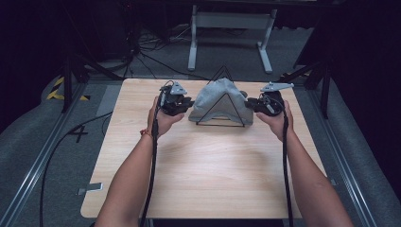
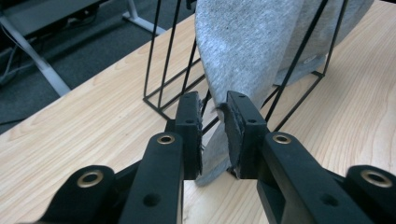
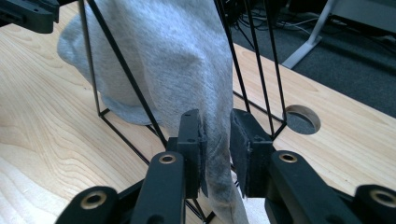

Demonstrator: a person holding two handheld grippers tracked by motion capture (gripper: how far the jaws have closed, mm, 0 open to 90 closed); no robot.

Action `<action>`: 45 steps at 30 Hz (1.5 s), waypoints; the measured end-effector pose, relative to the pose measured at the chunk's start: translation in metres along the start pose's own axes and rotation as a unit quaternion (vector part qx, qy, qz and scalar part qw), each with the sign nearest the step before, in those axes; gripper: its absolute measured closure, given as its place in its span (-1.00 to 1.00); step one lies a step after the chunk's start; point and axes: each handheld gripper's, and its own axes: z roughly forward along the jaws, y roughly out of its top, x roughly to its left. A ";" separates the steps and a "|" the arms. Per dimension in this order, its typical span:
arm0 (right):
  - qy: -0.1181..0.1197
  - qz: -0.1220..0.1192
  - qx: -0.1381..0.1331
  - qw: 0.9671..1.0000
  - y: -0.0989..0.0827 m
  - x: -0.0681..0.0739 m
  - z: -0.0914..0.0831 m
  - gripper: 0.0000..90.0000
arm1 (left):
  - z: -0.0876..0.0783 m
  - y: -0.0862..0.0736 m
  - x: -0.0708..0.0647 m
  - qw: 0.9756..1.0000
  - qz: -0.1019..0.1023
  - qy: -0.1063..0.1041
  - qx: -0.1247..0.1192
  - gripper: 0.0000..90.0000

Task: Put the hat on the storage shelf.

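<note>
A grey cloth (image 1: 220,99) hangs draped over a black wire triangular rack (image 1: 221,124) at the far middle of the wooden table (image 1: 203,175). My left gripper (image 1: 189,103) stands at the cloth's left side and my right gripper (image 1: 248,101) at its right side. In the left gripper view a lower edge of the cloth (image 2: 243,46) hangs between the parted jaws of the gripper (image 2: 215,112), with a gap beside it. In the right gripper view a fold of cloth (image 3: 173,51) runs down between the jaws of the gripper (image 3: 217,121), which stand apart.
A round hole (image 3: 302,119) is cut in the tabletop just beyond the rack's wires (image 3: 121,60). Behind the table stand a white frame's legs (image 1: 227,38) and loose cables (image 1: 142,56) on the grey floor. Metal rails run along both sides.
</note>
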 end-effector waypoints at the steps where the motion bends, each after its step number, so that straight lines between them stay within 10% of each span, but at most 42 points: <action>1: -0.002 -0.004 -0.002 1.000 0.001 0.000 -0.002 0.60 | -0.003 -0.001 -0.001 1.000 0.005 0.003 0.002 0.63; 20: -0.021 -0.049 0.014 0.998 -0.013 0.017 -0.050 0.18 | -0.065 -0.045 -0.020 0.998 0.037 0.006 0.049 0.06; 34: -0.027 -0.078 0.057 0.995 -0.076 0.036 -0.085 -0.07 | -0.103 -0.103 -0.040 0.996 0.030 0.018 0.086 -0.37; 45: -0.041 -0.063 0.077 0.994 -0.144 0.040 -0.111 -0.24 | -0.105 -0.147 -0.058 0.988 0.058 0.010 0.140 -0.52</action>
